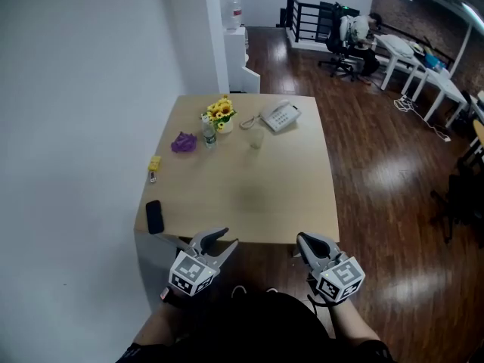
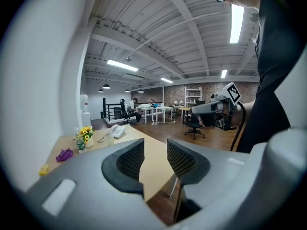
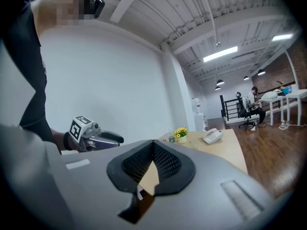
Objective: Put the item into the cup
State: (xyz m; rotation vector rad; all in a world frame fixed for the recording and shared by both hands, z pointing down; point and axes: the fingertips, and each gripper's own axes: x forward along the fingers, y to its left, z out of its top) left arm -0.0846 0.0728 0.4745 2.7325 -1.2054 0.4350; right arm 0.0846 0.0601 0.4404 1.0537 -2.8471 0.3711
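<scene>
A clear cup [image 1: 255,138] stands on the far half of the wooden table [image 1: 249,195], beside a white desk phone [image 1: 280,116]. A crumpled purple item [image 1: 183,143] lies at the far left, and a small yellow item [image 1: 154,163] lies near the left edge. Both grippers hang off the table's near edge, far from the cup. My left gripper [image 1: 225,242] [image 2: 156,145] is open, with nothing between its jaws. My right gripper [image 1: 301,240] [image 3: 153,145] is shut, its tips touching on nothing.
A pot of yellow flowers [image 1: 221,114] and a small bottle [image 1: 209,136] stand at the back left. A black phone [image 1: 154,216] lies at the near left corner. A white wall runs along the left; desks and chairs [image 1: 344,48] stand far off.
</scene>
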